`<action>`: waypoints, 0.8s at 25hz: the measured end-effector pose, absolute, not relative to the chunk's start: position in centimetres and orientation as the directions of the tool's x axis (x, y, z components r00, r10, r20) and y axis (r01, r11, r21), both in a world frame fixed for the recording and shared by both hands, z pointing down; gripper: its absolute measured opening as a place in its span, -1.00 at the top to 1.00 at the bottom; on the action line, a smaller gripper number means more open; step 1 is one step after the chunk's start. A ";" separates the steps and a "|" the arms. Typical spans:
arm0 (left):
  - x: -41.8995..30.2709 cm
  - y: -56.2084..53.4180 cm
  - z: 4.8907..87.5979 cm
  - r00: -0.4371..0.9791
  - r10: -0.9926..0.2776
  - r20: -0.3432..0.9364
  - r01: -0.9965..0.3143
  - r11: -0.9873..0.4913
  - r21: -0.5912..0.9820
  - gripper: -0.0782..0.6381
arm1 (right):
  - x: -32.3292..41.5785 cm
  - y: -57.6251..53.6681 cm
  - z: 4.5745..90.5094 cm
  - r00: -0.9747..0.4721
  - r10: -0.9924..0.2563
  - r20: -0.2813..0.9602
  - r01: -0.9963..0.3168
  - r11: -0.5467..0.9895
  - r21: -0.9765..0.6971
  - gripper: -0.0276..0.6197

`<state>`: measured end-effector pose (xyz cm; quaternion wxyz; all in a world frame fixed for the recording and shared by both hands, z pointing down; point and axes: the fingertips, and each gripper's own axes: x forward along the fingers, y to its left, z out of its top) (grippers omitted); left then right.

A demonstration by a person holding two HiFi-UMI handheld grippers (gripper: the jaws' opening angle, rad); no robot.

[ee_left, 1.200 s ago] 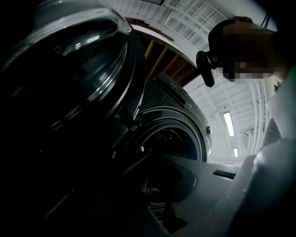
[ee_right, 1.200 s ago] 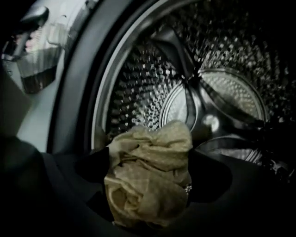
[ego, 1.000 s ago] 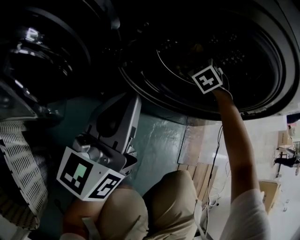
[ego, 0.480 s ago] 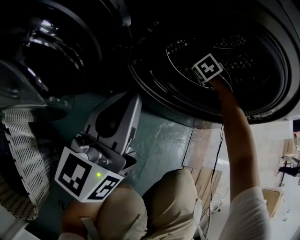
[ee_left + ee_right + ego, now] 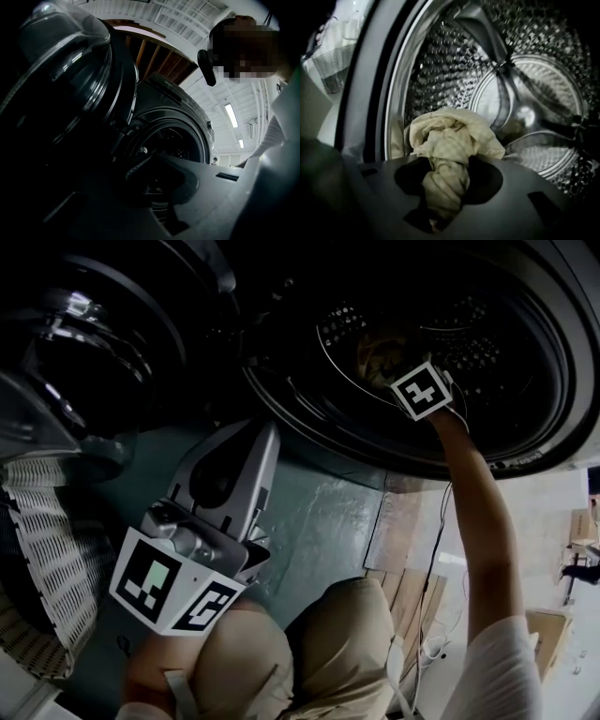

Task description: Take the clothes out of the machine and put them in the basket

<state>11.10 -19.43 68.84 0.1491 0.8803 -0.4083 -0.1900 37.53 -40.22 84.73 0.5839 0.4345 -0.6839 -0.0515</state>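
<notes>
1. Right gripper [image 5: 443, 168]: reaches into the washing-machine drum [image 5: 440, 61]. Its jaws are clamped on a twisted bunch of pale yellow checked cloth [image 5: 450, 131], which fills the gap between them and bulges out beyond the tips.
2. Cloth: held inside the drum, close to the door opening, with the perforated steel wall behind it. In the head view it shows as a pale patch [image 5: 378, 348] just above the right gripper's marker cube [image 5: 419, 390].
3. Left gripper [image 5: 136, 166]: held outside the machine, low over the teal floor [image 5: 319, 521], pointing towards the drum opening. Its jaws are drawn together with nothing between them; the left jaw is in deep shadow.
4. Basket [image 5: 47, 559]: white lattice, on the floor at the person's left, beneath the open glass door [image 5: 94, 343] and well apart from the cloth.
5. Forearm [image 5: 478, 521]: bare, stretched out to the right gripper.
</notes>
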 end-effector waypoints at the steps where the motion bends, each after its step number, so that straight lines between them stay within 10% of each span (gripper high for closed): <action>1: 11.0 -19.6 68.9 0.588 -0.780 -0.214 -0.663 -0.616 0.425 0.74 | 37.4 -40.2 84.2 0.046 -0.670 0.741 -0.531 0.612 0.586 0.37; 20: 11.7 -19.8 68.7 0.623 -0.760 -0.186 -0.648 -0.635 0.420 0.74 | 35.4 -37.8 77.7 -0.120 -0.830 0.545 -0.508 0.523 0.685 0.39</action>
